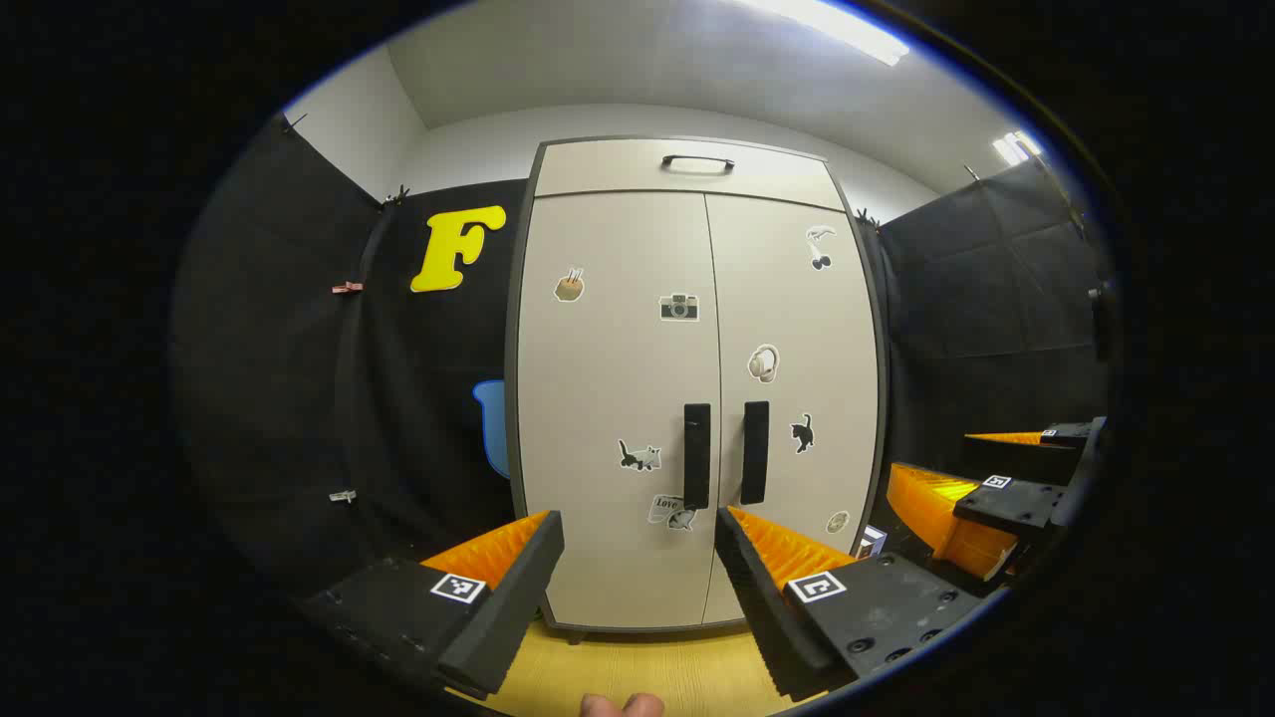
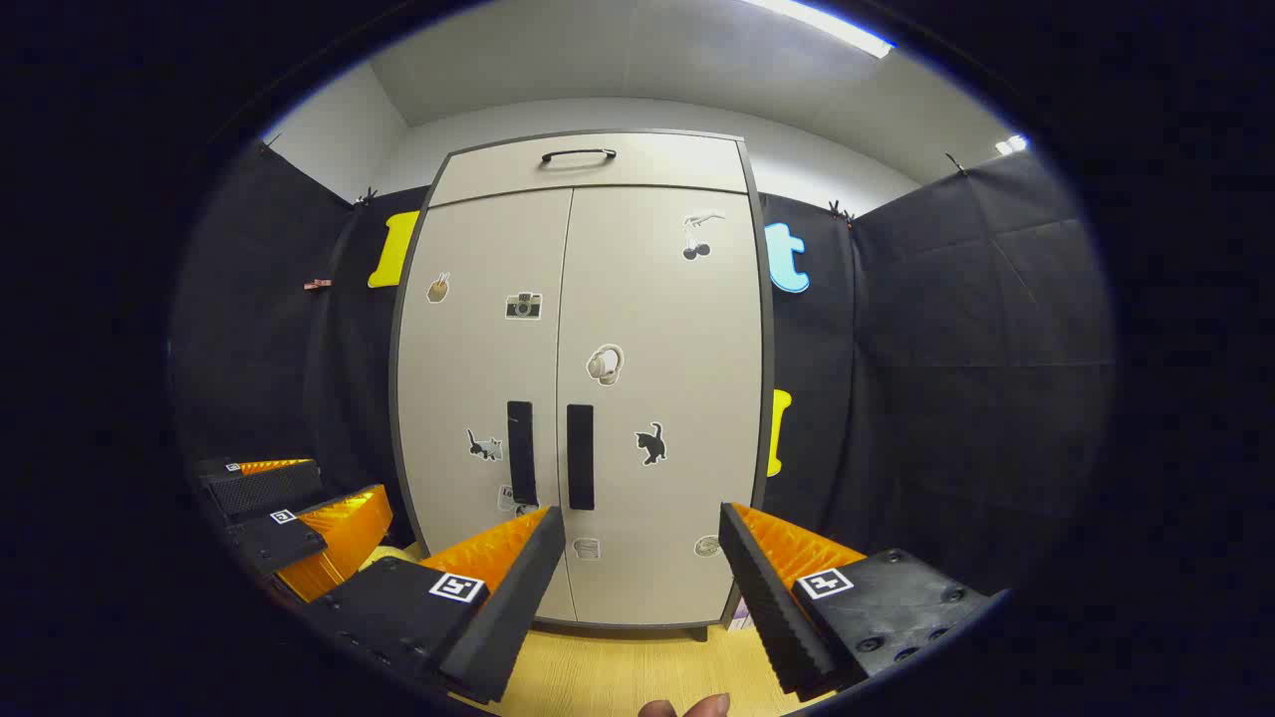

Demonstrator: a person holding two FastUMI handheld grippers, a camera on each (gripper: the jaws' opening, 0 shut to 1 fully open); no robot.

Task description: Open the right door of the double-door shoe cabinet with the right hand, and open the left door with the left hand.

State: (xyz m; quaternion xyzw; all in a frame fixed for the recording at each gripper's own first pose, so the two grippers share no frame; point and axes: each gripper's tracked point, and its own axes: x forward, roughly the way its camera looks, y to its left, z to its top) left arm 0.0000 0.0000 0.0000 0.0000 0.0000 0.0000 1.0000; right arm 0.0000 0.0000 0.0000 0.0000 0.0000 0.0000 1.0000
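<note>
A tall beige double-door shoe cabinet (image 1: 697, 299) (image 2: 588, 299) stands ahead with both doors closed and small stickers on them. Two dark vertical handles sit side by side at the centre seam: the left door handle (image 1: 696, 455) (image 2: 520, 452) and the right door handle (image 1: 755, 452) (image 2: 580, 456). My left gripper (image 1: 637, 528) is open, held short of the cabinet, roughly in line with the left handle. My right gripper (image 2: 642, 523) is open too, a little right of the right handle and apart from it. Each view also shows the other gripper off to the side (image 1: 996, 498) (image 2: 289, 508).
A top flap with a dark handle (image 1: 697, 162) caps the cabinet. Black cloth walls close in on both sides. A yellow wooden floor (image 1: 637, 667) lies between me and the cabinet. A fingertip (image 1: 623, 705) shows at the bottom edge.
</note>
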